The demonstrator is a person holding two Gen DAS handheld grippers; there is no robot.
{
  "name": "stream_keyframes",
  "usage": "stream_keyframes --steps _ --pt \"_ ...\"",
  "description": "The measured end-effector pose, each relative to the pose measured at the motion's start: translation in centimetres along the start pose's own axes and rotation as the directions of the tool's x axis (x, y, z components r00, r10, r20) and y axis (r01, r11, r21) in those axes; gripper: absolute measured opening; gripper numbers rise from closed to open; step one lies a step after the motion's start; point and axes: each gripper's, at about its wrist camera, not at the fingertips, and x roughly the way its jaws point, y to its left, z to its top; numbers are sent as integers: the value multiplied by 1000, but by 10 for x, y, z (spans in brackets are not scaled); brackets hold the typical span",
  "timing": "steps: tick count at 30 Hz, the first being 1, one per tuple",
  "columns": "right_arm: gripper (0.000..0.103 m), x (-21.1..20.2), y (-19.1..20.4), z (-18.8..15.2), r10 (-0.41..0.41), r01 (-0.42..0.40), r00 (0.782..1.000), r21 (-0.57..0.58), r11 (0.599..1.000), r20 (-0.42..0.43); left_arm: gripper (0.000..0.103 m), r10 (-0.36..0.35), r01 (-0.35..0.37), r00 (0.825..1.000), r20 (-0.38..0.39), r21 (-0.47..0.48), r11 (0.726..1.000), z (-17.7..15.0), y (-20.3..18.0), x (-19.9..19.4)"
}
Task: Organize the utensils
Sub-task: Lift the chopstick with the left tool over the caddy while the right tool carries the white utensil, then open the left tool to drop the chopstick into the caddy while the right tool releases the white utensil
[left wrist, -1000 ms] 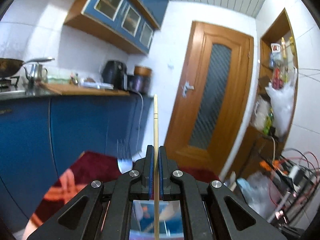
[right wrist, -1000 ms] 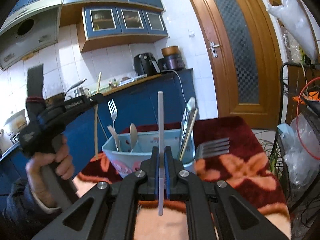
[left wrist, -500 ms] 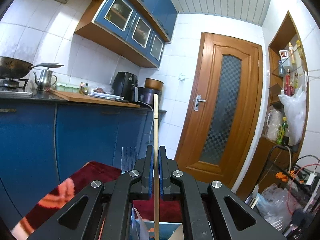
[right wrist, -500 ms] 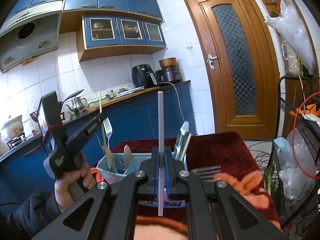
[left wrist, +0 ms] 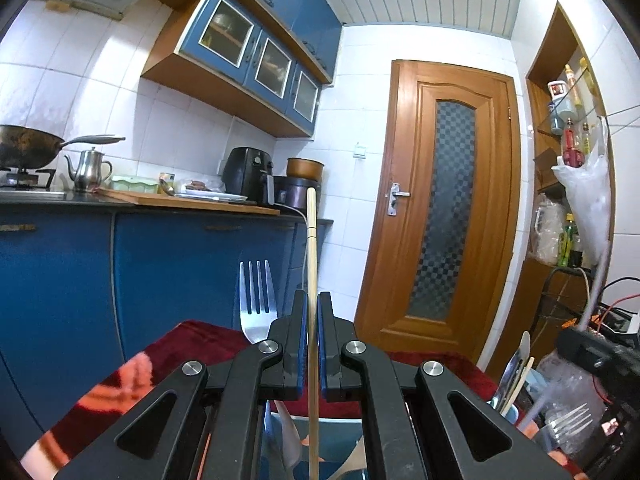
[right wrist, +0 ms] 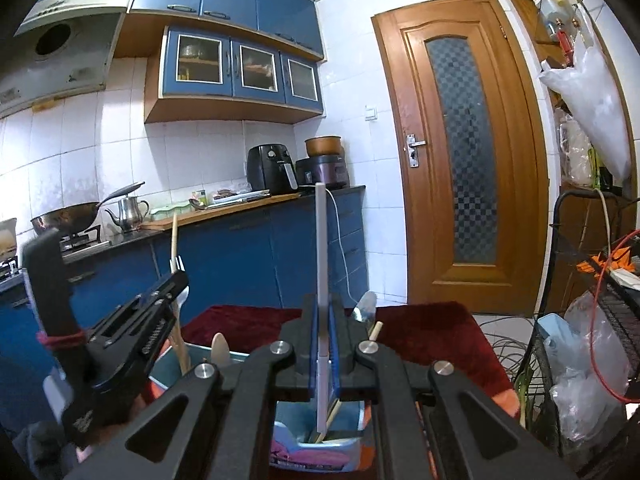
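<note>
My left gripper is shut on a thin wooden chopstick that stands upright over the light blue utensil bin. A steel fork stands in the bin just left of it. My right gripper is shut on a white chopstick, upright, its lower end inside the bin. The left gripper with its wooden chopstick shows at left in the right wrist view. A spoon and other utensils stand in the bin.
The bin sits on a table with a dark red flowered cloth. A second fork lies at the right. Blue kitchen cabinets stand behind, a wooden door beyond. A wire rack with cables and bags is at the right.
Both grippers have moved in over the bin and lowered. The chopsticks now reach down into the bin. Both views have tilted upward.
</note>
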Motion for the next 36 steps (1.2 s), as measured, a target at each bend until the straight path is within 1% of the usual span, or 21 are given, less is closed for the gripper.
stream_keyframes --steps 5,8,10,11,12,13,14,20,26,29,33,36 --pt "6 14 2 -10 -7 6 999 -16 1000 -43 4 -3 3 1000 -19 -11 1000 -3 3 1" --pt "7 17 1 -15 -6 5 998 -15 1000 -56 4 6 -6 1000 -30 -6 1000 -4 3 3" --pt "9 18 -1 -17 -14 14 998 -5 1000 -58 7 12 -12 999 -44 -4 1000 -5 3 5" --pt "14 19 -3 -18 -15 15 998 -1 1000 -58 9 9 -9 999 -52 -6 1000 -6 3 6" --pt "21 18 -4 -18 -15 15 998 7 1000 -56 13 6 -6 998 -59 -7 1000 -6 3 7" --pt "24 18 -5 -19 -13 13 999 16 1000 -53 15 0 -1 998 -69 -10 1000 -6 4 7" --pt "27 17 -7 -19 -6 8 999 27 1000 -49 16 -3 2 997 -72 -11 1000 -6 3 7" --pt "27 10 -7 -16 17 -16 1000 45 999 -22 16 -16 16 995 -103 -2 1000 -2 -1 -1" --pt "28 -8 -4 -9 38 -38 999 43 998 12 16 -38 37 985 -166 -11 999 3 2 -15" --pt "31 -19 -2 -6 46 -47 999 45 998 14 16 -39 39 980 -193 -4 999 3 4 -25" --pt "31 -34 1 -5 51 -51 999 40 998 9 16 -44 50 973 -225 17 999 1 5 -41" --pt "31 -44 1 -8 58 -58 998 47 997 -3 16 -35 46 967 -252 39 998 0 5 -55"
